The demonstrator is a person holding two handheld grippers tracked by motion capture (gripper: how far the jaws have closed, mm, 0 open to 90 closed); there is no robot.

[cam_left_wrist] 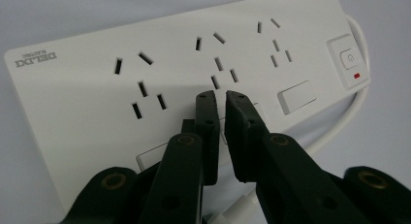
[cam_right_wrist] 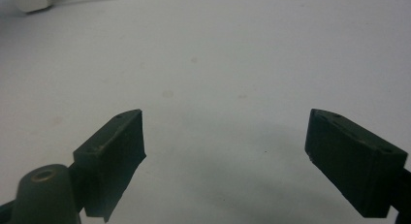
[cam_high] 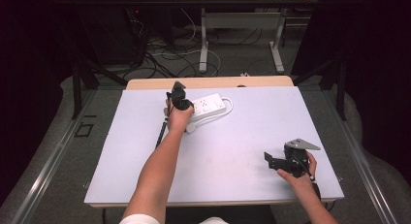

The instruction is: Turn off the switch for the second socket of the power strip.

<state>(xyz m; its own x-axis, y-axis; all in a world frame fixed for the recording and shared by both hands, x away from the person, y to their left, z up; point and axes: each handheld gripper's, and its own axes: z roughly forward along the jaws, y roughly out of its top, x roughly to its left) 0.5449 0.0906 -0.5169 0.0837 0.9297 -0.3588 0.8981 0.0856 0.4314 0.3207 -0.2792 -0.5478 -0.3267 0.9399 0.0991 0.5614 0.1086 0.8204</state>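
Observation:
A white power strip [cam_high: 209, 105] lies at the far middle of the pale table [cam_high: 242, 136], its cord [cam_high: 229, 107] looped at its right end. My left gripper [cam_high: 180, 100] points down onto the strip's left part. In the left gripper view its jaws [cam_left_wrist: 220, 95] stand almost together just below the middle socket of the power strip [cam_left_wrist: 87, 107], with a thin slit and nothing in it. My right gripper [cam_high: 269, 160] rests low over the table's near right, far from the strip. Its jaws [cam_right_wrist: 225, 132] are spread wide over bare tabletop, holding nothing.
The strip's white plug [cam_high: 190, 128] lies just in front of it, by my left wrist. A rocker switch with a red light [cam_left_wrist: 350, 61] sits at the strip's right end. Beyond the table's far edge are desk legs [cam_high: 203, 44] and floor cables [cam_high: 169, 54].

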